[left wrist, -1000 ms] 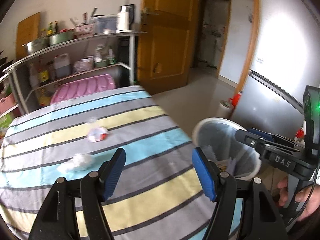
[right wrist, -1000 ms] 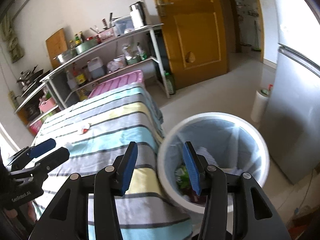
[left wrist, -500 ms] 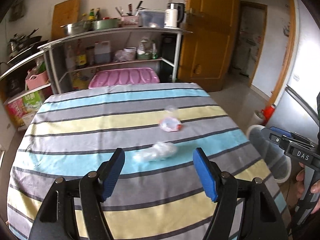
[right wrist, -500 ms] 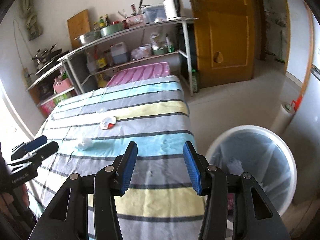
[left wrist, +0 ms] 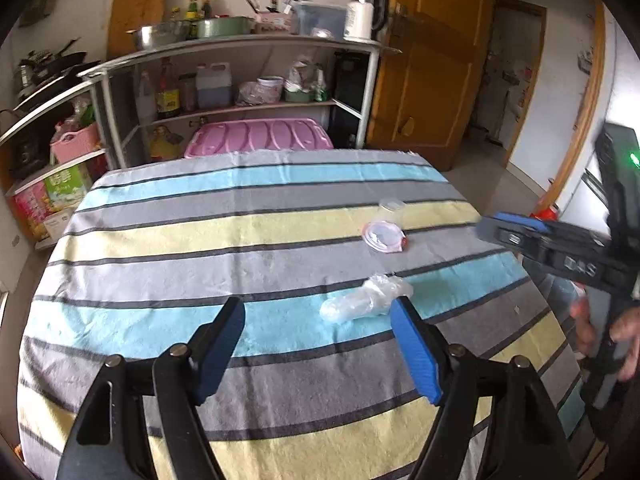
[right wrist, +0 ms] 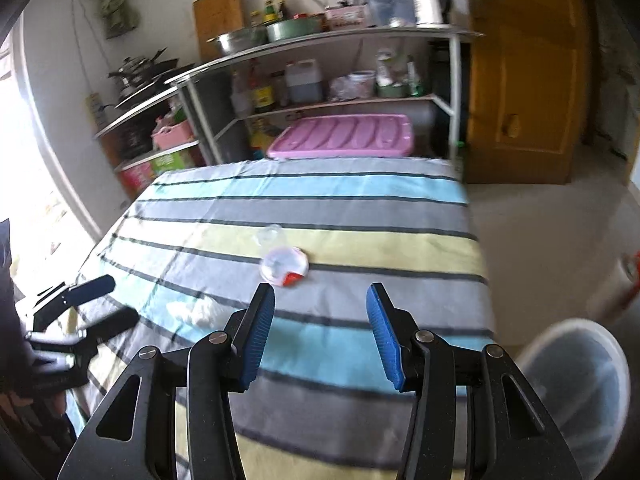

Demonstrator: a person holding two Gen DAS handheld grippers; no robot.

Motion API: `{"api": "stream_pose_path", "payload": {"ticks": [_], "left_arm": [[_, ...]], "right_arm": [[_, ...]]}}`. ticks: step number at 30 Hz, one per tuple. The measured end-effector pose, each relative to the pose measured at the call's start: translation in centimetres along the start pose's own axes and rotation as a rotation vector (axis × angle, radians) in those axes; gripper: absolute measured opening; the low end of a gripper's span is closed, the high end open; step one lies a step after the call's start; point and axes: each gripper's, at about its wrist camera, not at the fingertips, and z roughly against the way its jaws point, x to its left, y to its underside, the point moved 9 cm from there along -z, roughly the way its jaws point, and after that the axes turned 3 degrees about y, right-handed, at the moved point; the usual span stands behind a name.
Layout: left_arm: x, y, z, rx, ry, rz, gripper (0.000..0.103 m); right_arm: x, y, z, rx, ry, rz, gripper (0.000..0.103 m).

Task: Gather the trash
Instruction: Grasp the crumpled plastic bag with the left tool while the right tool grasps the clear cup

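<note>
I had one white bin at the lower right of the right wrist view, standing on the floor beside the table's near corner; it was lined with a pale bag, and through the blur I could not tell what lay inside. Behind the table a pink lidded tub sat under the metal shelf rack, shut, so its contents were hidden. My left gripper hung above the striped tablecloth with its blue pads well apart and its jaws opening, nothing between them; the crumpled clear plastic wrap lay on a blue stripe just ahead of the right-hand pad, and whether the two touched I could not tell. My right gripper was also spread wide and held nothing, its pads above the cloth, with the round clear lid with a red tab lying just beyond its left fingertip. A small clear cup stood just past that lid, on a yellow stripe. I counted three pieces of trash on the cloth: one wrap, one lid, one cup. I counted two grippers, each visible from the other's camera, and one hand blurred at the right edge of the left view, gripping the right tool's handle.
</note>
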Motion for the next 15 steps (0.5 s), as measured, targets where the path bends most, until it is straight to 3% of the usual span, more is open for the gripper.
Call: {"api": "stream_pose_path", "payload": {"ticks": [5,15], "left_arm": [[-0.9,0.0,-2.1,0.053,0.063,-0.031,0.078],[-2.5,-0.4,-5.4,0.103,0.103,-0.103,0.078]], "right_arm": [[1.2,-0.8,-2.6,0.021,-0.091,-0.002,0.054],[2.5,-2.0,-6.2,0.048,-0.157,0.011,0.056]]}}
